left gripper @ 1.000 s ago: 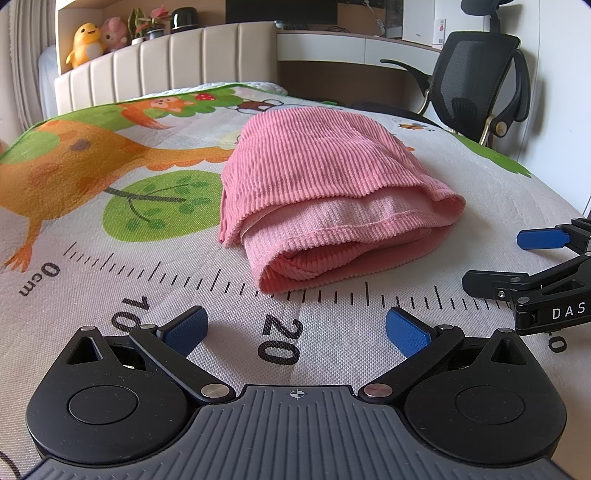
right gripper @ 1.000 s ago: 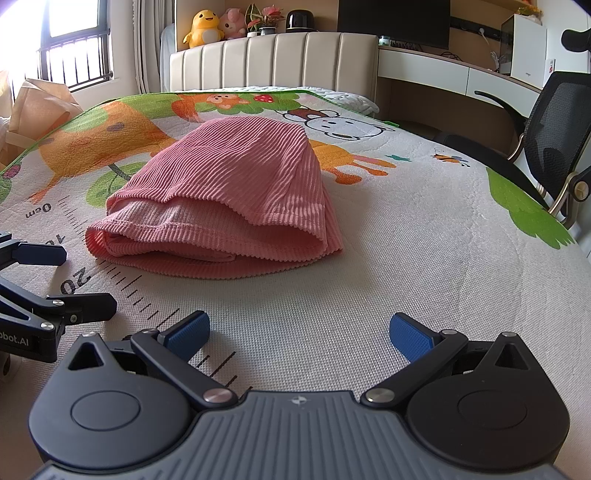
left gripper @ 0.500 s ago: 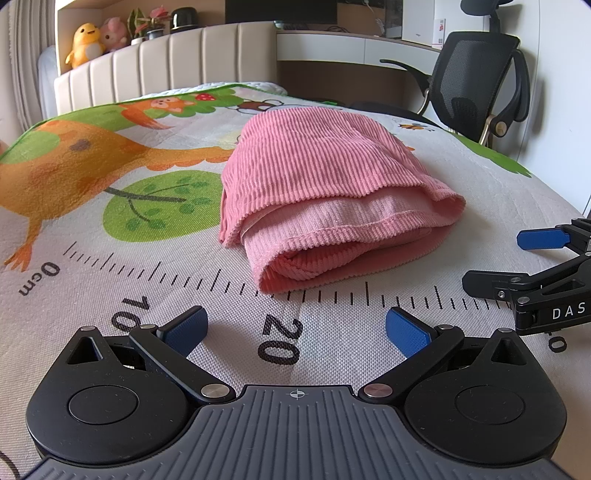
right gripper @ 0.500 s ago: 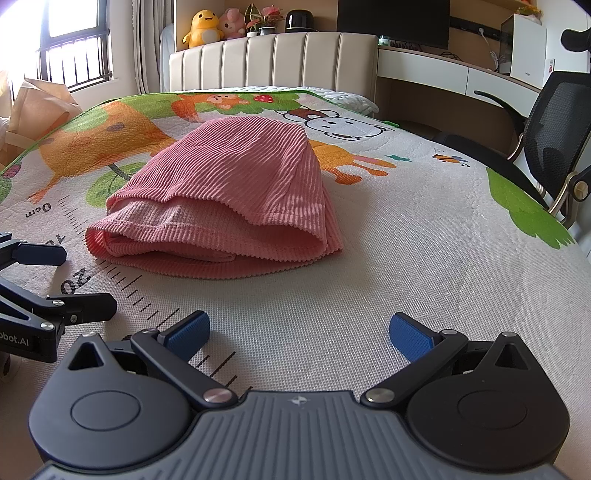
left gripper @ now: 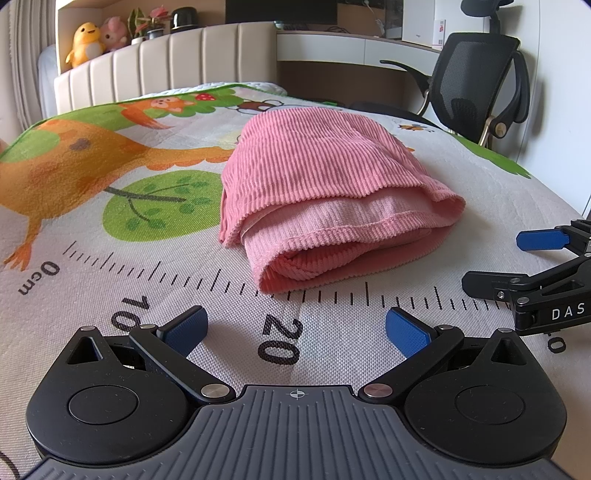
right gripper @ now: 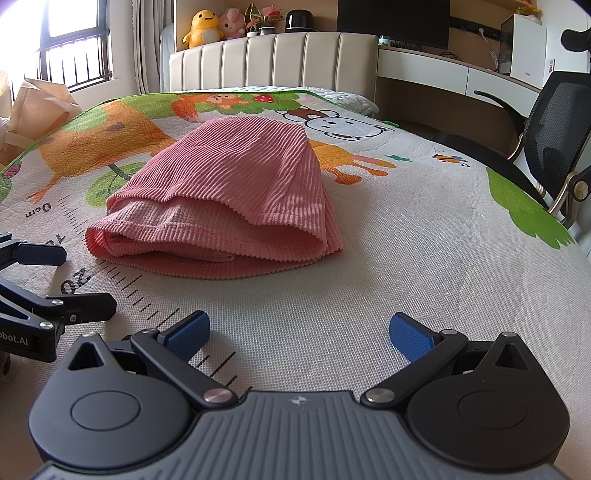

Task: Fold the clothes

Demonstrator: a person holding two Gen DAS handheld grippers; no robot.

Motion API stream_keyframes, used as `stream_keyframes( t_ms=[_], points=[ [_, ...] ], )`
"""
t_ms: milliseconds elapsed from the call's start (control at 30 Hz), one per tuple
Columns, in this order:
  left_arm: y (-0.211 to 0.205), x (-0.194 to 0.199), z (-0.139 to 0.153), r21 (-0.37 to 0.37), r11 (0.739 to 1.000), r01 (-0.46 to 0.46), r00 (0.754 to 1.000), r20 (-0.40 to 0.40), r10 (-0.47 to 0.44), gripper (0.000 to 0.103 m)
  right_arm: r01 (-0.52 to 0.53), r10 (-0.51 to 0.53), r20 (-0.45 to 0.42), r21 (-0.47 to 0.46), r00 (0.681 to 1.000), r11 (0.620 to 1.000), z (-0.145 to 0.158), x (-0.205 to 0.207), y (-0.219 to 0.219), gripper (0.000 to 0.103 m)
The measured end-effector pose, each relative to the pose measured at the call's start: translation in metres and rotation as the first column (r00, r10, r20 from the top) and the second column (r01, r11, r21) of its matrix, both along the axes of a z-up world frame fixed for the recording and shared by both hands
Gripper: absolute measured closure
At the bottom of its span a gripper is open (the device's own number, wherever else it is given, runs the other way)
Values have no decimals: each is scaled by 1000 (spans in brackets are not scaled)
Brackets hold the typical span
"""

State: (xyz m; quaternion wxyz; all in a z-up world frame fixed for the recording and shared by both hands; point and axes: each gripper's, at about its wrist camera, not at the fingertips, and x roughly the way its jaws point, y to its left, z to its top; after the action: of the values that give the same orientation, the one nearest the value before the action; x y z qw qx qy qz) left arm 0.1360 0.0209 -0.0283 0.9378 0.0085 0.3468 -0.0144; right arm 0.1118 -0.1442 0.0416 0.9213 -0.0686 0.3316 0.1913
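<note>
Pink ribbed garment (left gripper: 325,195) lies folded in a thick bundle on the cartoon play mat (left gripper: 110,258), its near edge touching the printed ruler marks. Left gripper (left gripper: 295,326) sits low, jaws wide and empty; right gripper (right gripper: 299,332) alongside, spread wide too, gripping nothing.

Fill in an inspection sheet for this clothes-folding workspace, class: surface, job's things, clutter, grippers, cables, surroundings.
Surface: cartoon play mat with printed ruler, spread over the bed.
Job's things: pink ribbed garment lying folded in layers on the mat.
Clutter: nothing seen on the mat.
Grippers: left gripper and right gripper both open, empty, short of the garment.
Cables: nothing seen near the work.
Surroundings: padded headboard, plush toys, office chair, window.
</note>
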Motion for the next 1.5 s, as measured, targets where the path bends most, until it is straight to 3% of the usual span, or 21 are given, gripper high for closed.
stream_keyframes(
  t_ms=[1500],
  points=[
    [0,-1,0,0,1000,-5,1000,1,5,0,1,-1,1,4,1000,1000,0,0,1,0]
  ],
)
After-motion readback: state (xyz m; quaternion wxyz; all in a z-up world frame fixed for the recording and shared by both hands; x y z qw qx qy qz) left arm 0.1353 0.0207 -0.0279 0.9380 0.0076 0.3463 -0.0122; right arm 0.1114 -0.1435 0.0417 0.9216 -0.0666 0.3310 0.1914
